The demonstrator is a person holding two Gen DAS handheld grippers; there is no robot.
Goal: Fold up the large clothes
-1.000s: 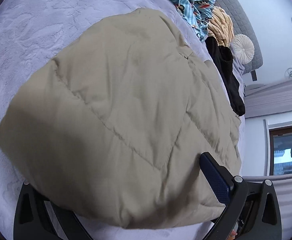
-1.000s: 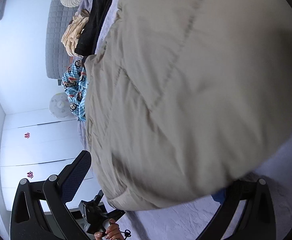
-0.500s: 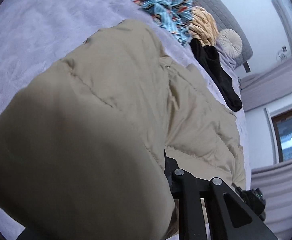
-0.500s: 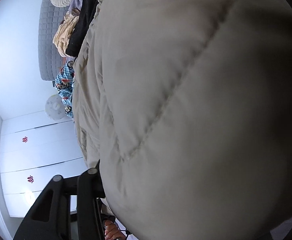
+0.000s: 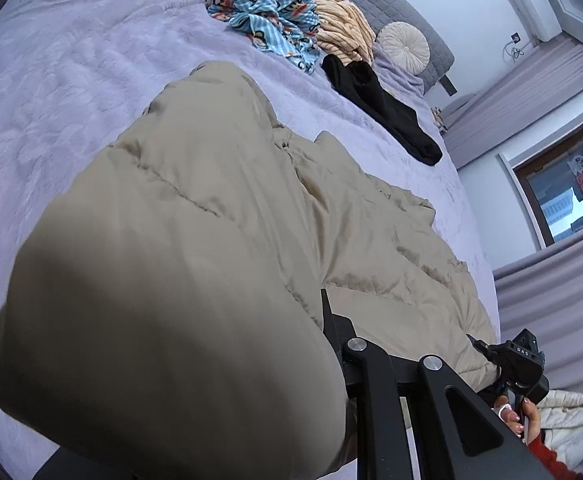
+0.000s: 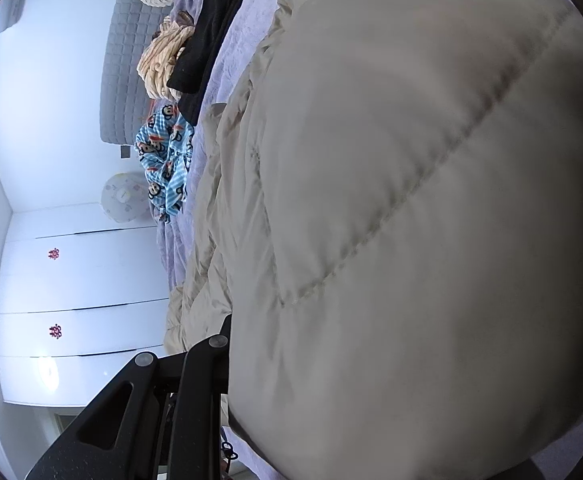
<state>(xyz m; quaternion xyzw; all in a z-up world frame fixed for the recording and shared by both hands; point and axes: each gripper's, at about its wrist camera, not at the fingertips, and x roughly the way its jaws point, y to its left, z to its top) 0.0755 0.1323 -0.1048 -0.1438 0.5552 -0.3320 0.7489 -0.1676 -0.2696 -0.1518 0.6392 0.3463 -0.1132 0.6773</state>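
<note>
- The bed [image 5: 71, 92], covered in a lilac plush spread, carries everything. The task item lies across its near half.
- The beige quilted coat [image 5: 219, 208] is the garment to fold. Its near hem is now raised off the spread and bulges up against both cameras, whereas a second ago the hem lay flat on the bed. The far part of the coat rests on the spread.
- Other laundry sits well apart, near the headboard: a blue cartoon-print garment [image 5: 267, 12], a striped tan garment [image 5: 343, 28], a black garment [image 5: 379, 108] and a round cushion [image 5: 403, 44].
- The left gripper [image 5: 327, 320] was wide open a second ago. Its jaws are now clamped on the coat's hem; only one finger shows, and fabric hides the other.
- The right gripper [image 6: 227, 332] has just been closing and now pinches the hem at the opposite corner, one finger visible against the fabric.
- Judgement: both corners are secured and the lift has begun, so the hem can be carried toward the far end to make the first fold. Thick padding may slip from a shallow pinch.
</note>
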